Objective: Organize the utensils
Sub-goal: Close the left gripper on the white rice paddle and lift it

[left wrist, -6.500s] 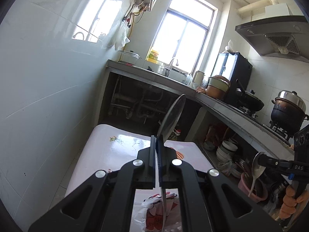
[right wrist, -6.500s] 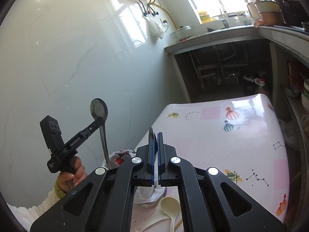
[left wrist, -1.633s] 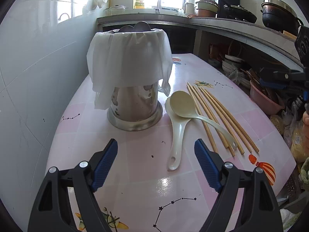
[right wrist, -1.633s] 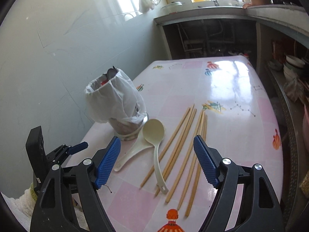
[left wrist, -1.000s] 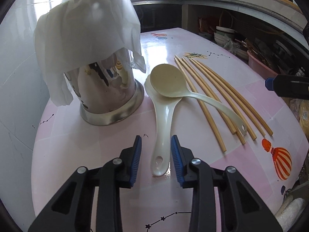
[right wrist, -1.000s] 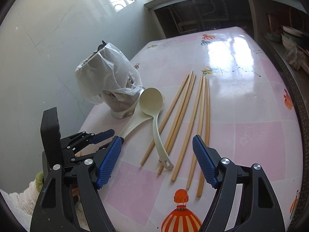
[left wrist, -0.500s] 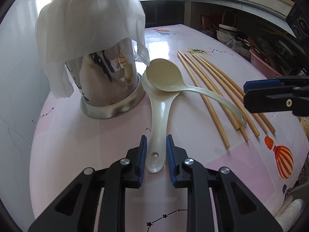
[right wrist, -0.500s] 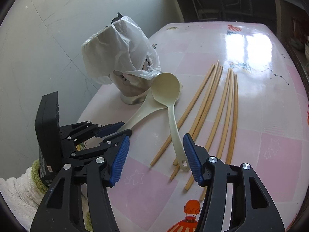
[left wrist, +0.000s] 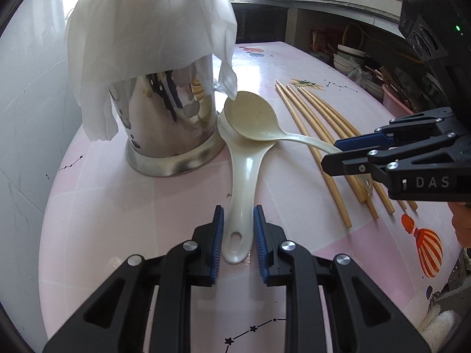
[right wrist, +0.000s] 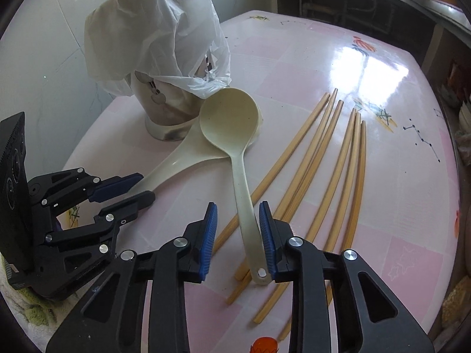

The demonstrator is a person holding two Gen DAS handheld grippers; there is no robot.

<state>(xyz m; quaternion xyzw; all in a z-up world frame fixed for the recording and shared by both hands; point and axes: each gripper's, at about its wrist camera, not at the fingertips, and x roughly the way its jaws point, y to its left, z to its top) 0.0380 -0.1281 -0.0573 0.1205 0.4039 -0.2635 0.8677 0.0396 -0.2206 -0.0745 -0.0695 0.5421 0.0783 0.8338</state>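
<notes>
While right hand-held gripper [right wrist: 238,236] closes, ladle handle [right wrist: 246,223] between pads

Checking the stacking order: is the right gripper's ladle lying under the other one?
No, its bowl rests on top of the other ladle.

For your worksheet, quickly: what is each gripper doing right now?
Left gripper: shut on the lower spoon.
Right gripper: jaws closing around the upper spoon, left pad not yet touching.
</notes>
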